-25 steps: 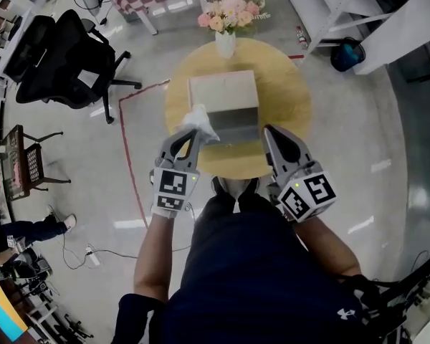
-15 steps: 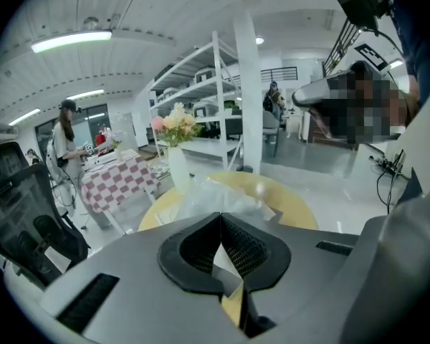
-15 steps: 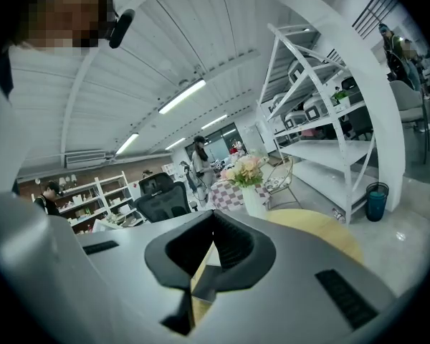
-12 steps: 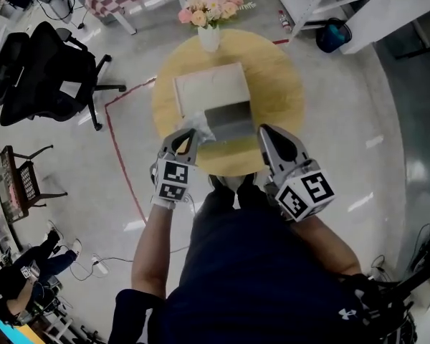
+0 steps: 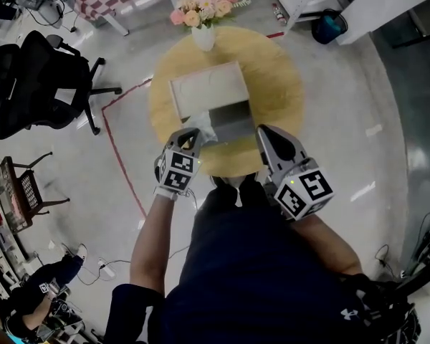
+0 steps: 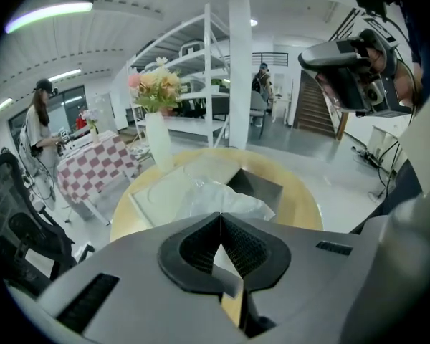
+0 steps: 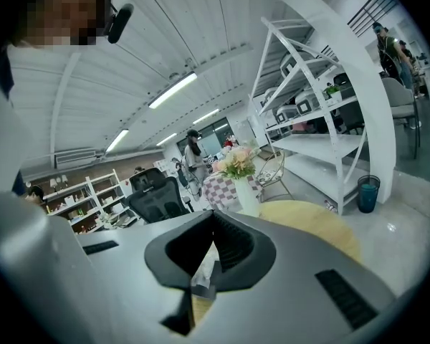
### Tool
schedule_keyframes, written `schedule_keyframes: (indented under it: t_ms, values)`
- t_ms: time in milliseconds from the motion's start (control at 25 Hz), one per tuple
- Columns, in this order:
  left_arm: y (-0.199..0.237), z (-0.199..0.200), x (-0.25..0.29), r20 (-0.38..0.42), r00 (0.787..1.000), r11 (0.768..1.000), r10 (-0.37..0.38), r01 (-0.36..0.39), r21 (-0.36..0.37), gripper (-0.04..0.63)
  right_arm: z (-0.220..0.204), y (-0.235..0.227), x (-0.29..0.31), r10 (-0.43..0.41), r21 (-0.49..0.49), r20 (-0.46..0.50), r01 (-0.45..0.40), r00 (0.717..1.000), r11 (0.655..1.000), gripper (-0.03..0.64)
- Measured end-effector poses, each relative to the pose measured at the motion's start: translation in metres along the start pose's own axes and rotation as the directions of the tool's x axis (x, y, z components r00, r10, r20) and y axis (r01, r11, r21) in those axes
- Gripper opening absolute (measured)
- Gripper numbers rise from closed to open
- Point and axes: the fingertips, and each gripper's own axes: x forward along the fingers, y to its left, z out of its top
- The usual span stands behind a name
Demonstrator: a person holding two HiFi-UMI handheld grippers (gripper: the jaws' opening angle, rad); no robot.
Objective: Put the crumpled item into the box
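Left gripper (image 5: 189, 135) has sunk, clamping one crumpled item (image 5: 203, 124) at one box (image 5: 208, 88).

The left claw (image 5: 189, 140) has sunk and tipped more steeply down (its marker cube (image 5: 178, 170) now faces the camera), lowering the crumpled item (image 5: 203, 127) to the near left corner of the box (image 5: 208, 92).

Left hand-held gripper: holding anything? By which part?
Yes: the left hand-held gripper pinches the white crumpled item by its near edge, at the box.

Bright even light from ceiling strips (image 7: 173, 90), glare on glossy floor (image 5: 360, 190), fisheye-warped dark corners
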Motion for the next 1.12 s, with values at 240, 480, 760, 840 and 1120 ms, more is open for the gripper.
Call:
schedule_keyframes:
  t_ms: [240, 480, 760, 840, 1120]
  values:
    - [-0.001, -0.016, 0.020, -0.070, 0.996, 0.998, -0.054, 0.057, 0.034, 0.017, -0.003, -0.005, 0.010, -0.017, 0.011, -0.015, 0.017, 1.000, 1.000, 0.005]
    - [-0.003, -0.037, 0.038, -0.174, 0.980, 0.994, -0.097, 0.105, 0.041, 0.018, -0.005, -0.010, 0.018, -0.042, 0.042, -0.039, 0.043, 0.998, 0.998, 0.005]
    - [-0.005, -0.044, 0.051, -0.231, 0.966, 0.991, -0.118, 0.130, 0.037, 0.018, -0.006, -0.011, 0.024, -0.047, 0.045, -0.052, 0.049, 0.998, 0.998, 0.005]
    - [-0.004, -0.046, 0.055, -0.247, 0.963, 0.992, -0.112, 0.124, 0.035, 0.018, -0.007, -0.013, 0.025, -0.048, 0.047, -0.054, 0.051, 0.997, 0.998, 0.005]
    - [-0.006, -0.050, 0.063, -0.285, 0.954, 0.994, -0.092, 0.107, 0.036, 0.018, -0.008, -0.014, 0.025, -0.046, 0.052, -0.061, 0.050, 0.997, 0.997, 0.005]
